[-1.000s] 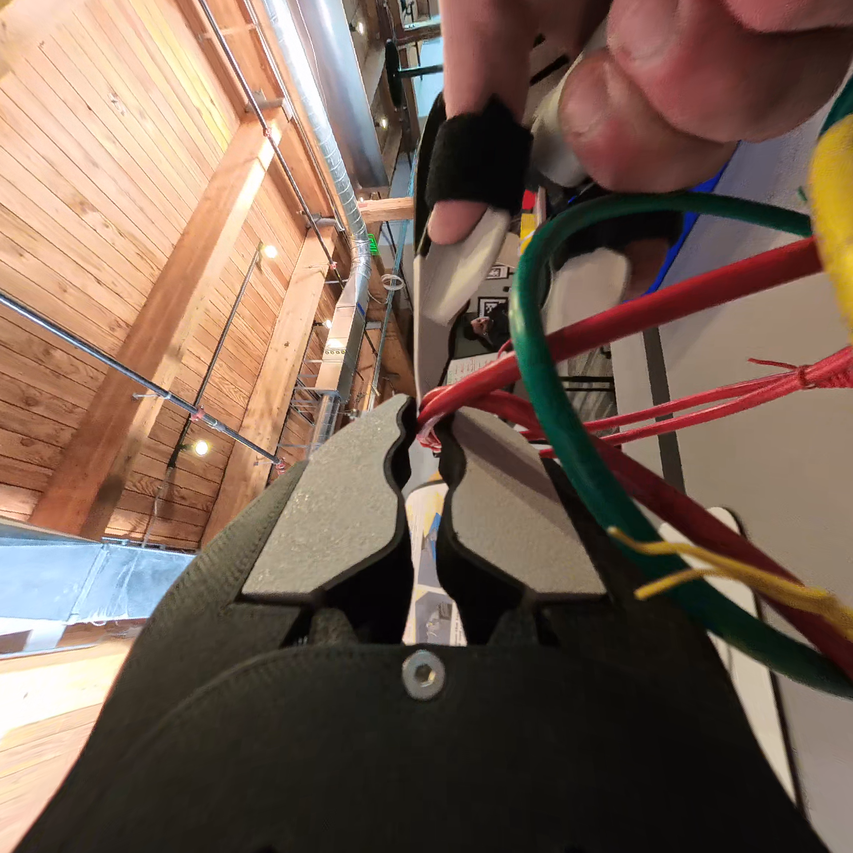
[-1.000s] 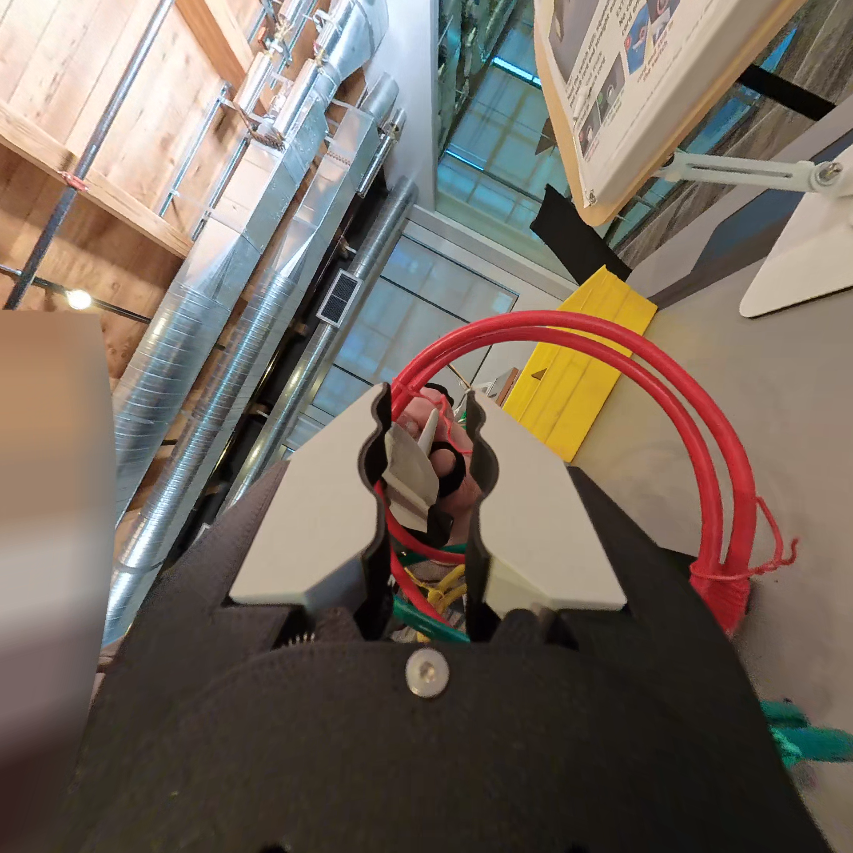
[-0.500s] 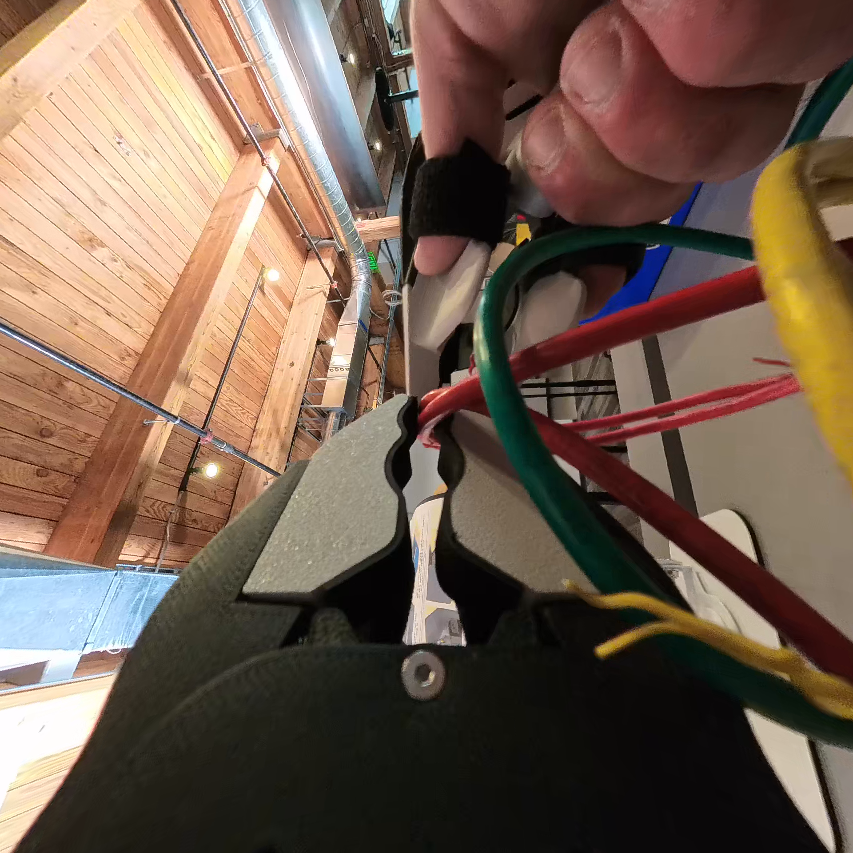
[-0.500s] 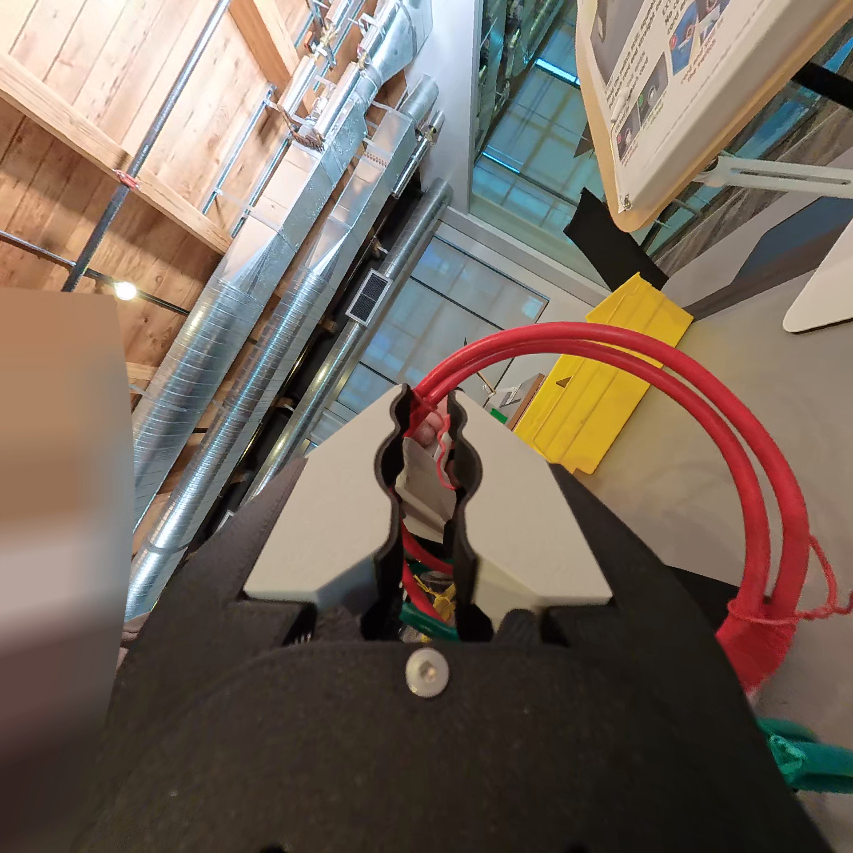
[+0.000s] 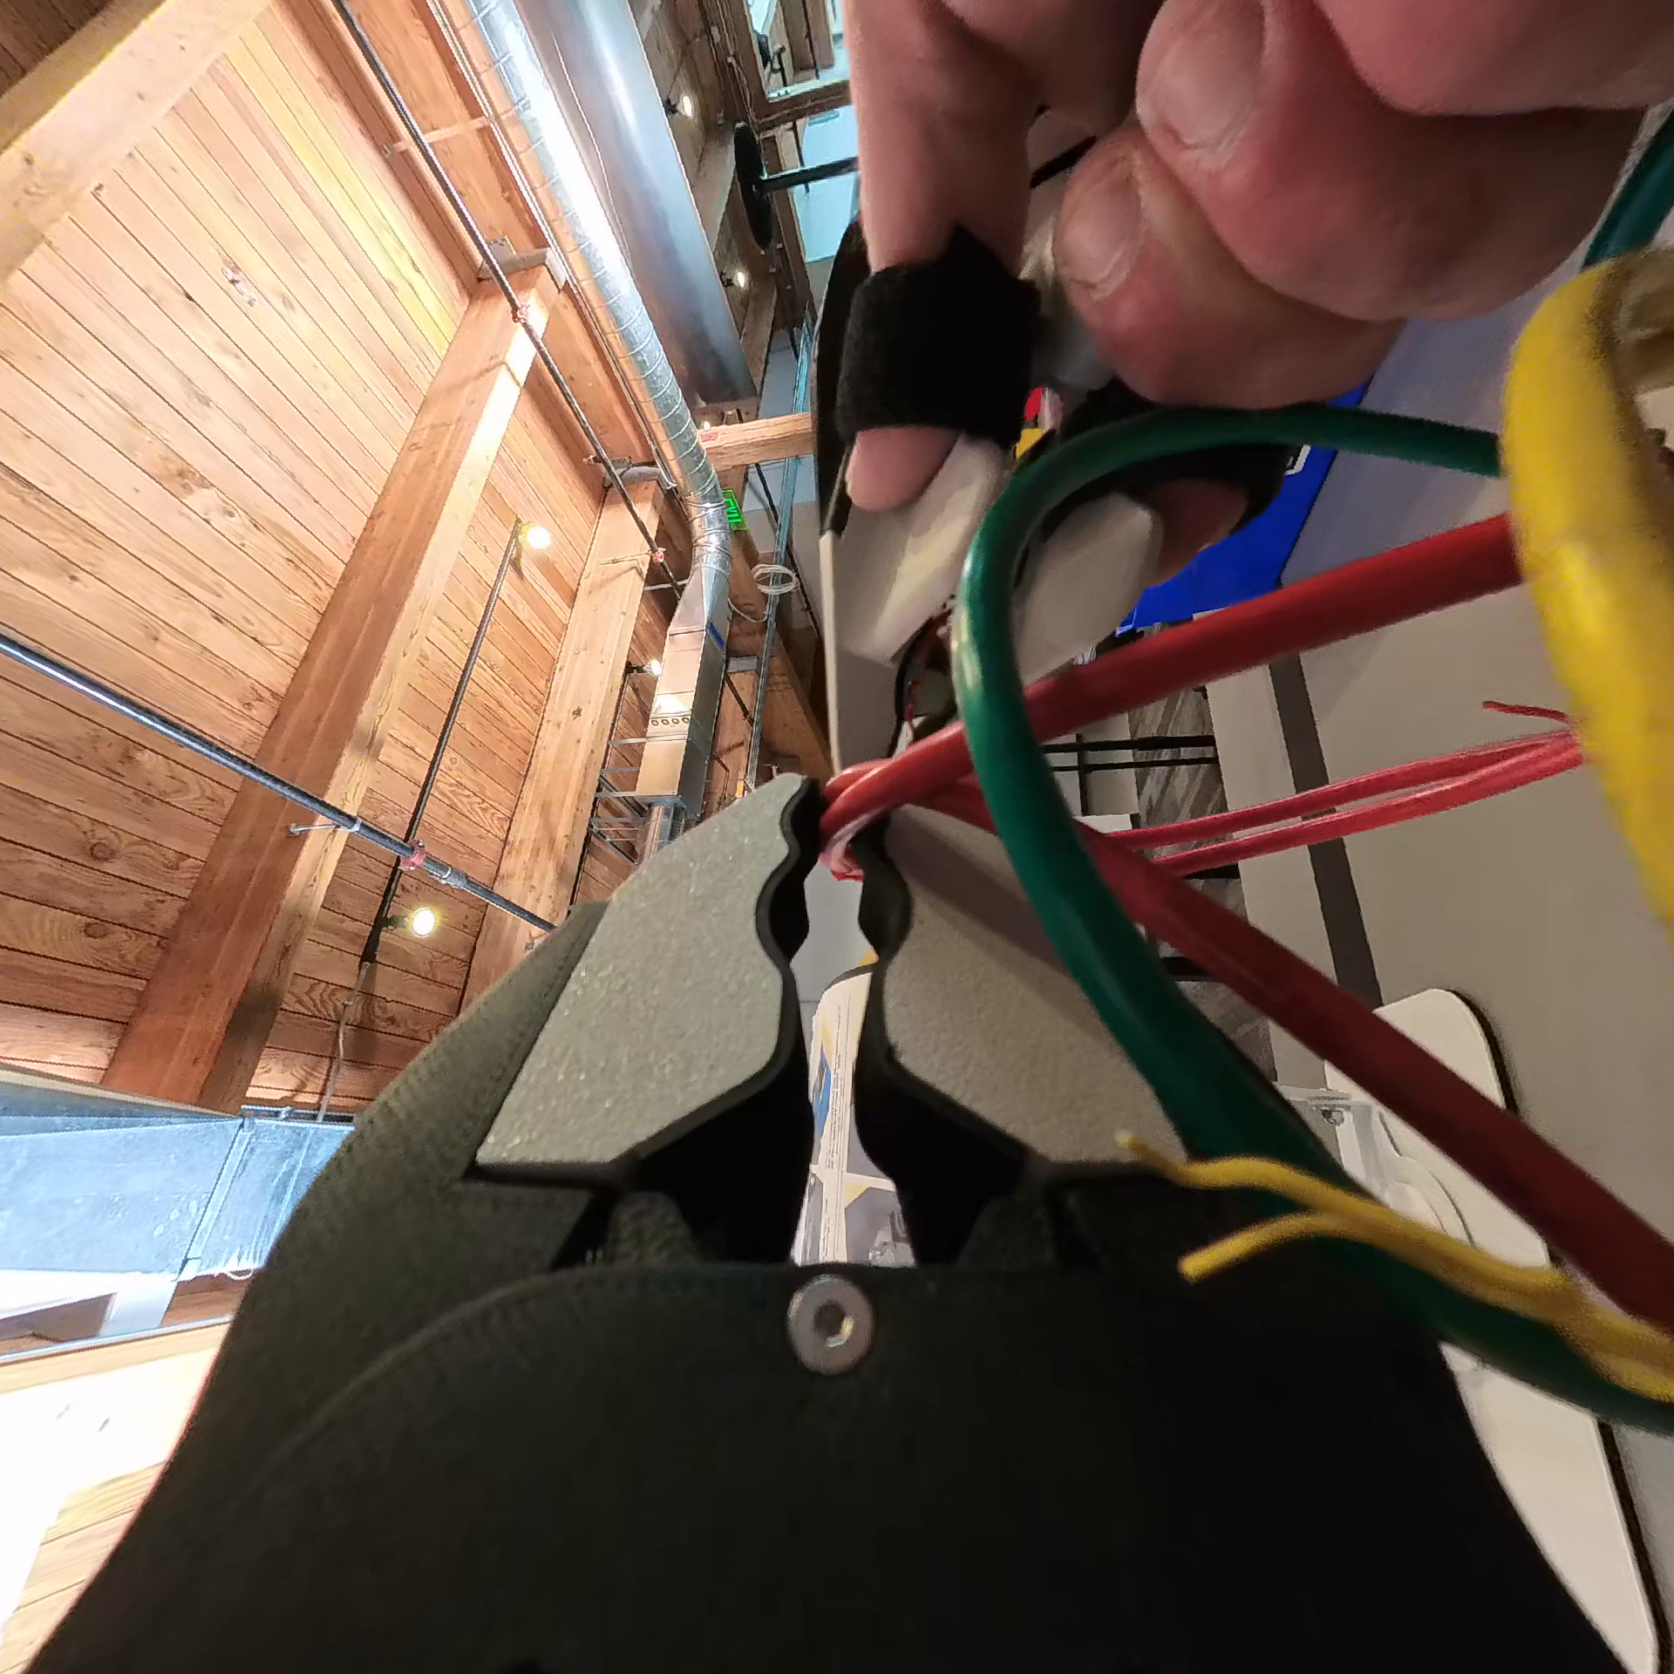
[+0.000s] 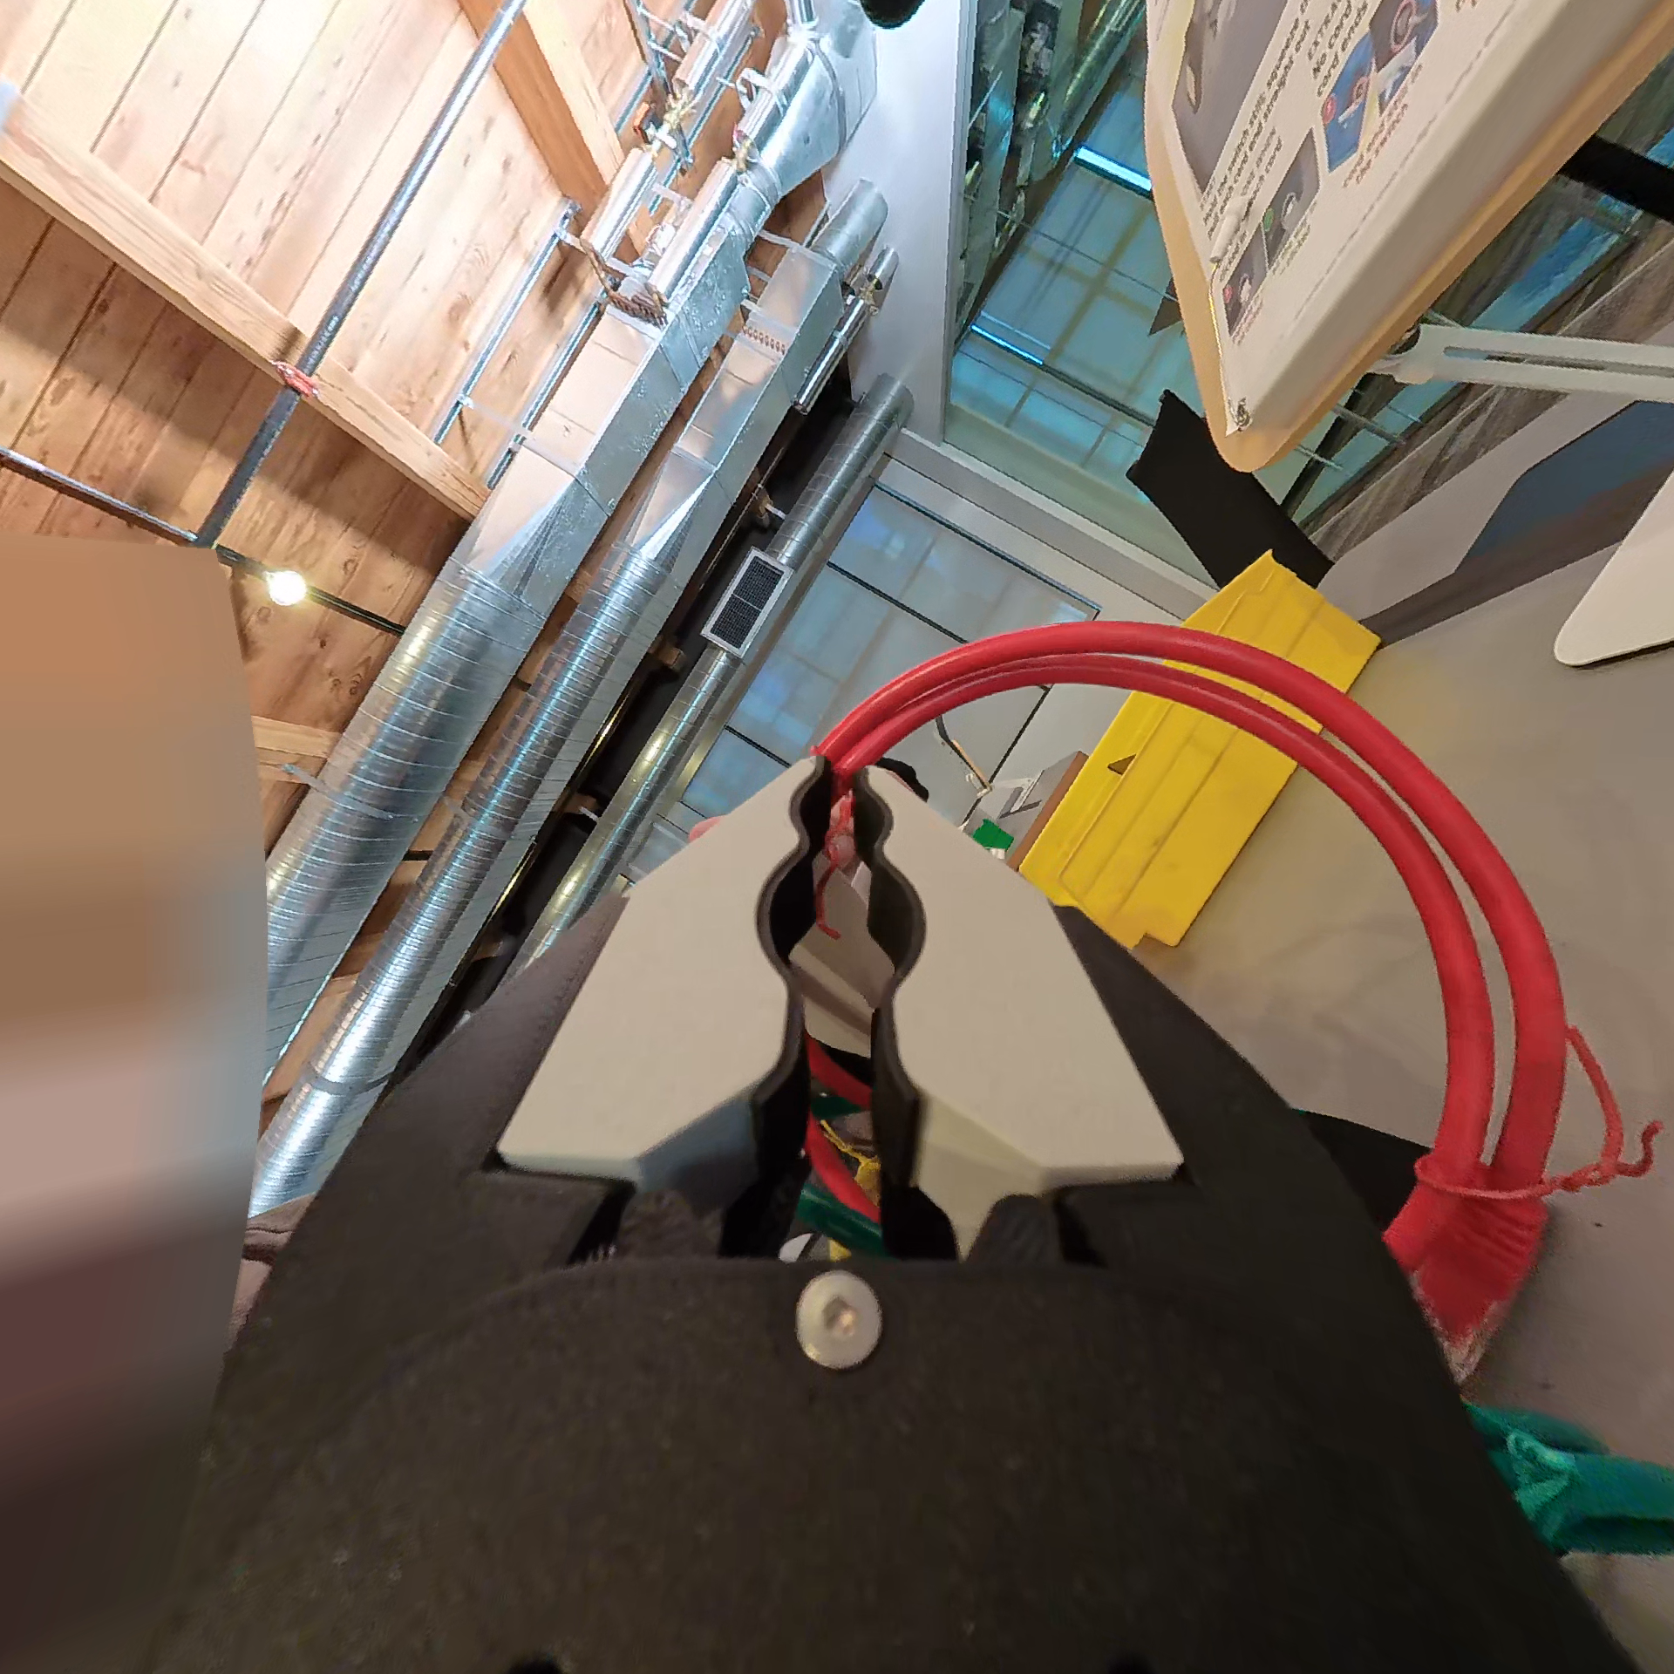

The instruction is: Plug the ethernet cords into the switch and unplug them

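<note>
Glossy red cord (image 6: 1486,851) – seemingly rubbery; gripper fingers (image 5: 652,1005) matt, grainy – ceiling (image 5: 181,453) wood

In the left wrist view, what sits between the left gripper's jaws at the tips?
The red ethernet cord, pinched at the left gripper tips; a green cord crosses over it just beyond.

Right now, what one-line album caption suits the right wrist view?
The right gripper pinches a looped red cord above a grey table.
</note>
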`<control>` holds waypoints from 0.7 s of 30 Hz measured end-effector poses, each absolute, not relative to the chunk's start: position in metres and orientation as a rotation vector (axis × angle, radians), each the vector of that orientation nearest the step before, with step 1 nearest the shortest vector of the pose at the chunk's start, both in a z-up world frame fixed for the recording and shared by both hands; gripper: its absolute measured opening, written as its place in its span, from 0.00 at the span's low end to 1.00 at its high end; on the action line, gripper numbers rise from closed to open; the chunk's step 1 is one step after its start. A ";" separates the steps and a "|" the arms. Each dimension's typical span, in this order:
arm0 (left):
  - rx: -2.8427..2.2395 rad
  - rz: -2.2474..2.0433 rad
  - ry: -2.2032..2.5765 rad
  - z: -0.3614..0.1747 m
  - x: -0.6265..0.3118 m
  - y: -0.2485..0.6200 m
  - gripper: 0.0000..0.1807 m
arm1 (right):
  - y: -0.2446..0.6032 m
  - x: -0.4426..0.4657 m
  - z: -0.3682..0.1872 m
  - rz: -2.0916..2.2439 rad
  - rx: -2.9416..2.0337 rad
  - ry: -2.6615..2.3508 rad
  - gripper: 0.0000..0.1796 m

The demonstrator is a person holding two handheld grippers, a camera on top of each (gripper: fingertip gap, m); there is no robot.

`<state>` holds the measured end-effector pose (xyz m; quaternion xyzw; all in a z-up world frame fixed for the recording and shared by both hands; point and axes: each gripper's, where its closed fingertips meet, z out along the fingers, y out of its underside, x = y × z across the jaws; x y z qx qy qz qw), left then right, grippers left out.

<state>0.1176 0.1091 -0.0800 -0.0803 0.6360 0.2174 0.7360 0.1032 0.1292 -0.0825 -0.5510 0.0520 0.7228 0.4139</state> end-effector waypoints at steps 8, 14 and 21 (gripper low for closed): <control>-0.192 0.461 1.397 -0.080 0.116 0.109 0.04 | 0.127 0.103 -0.083 1.743 -1.415 0.109 0.00; -0.300 0.332 1.419 -0.079 0.115 0.112 0.04 | 0.128 0.104 -0.084 1.531 -1.519 -0.013 0.00; -0.440 0.129 1.459 -0.075 0.113 0.117 0.03 | 0.129 0.103 -0.085 1.196 -1.668 -0.298 0.00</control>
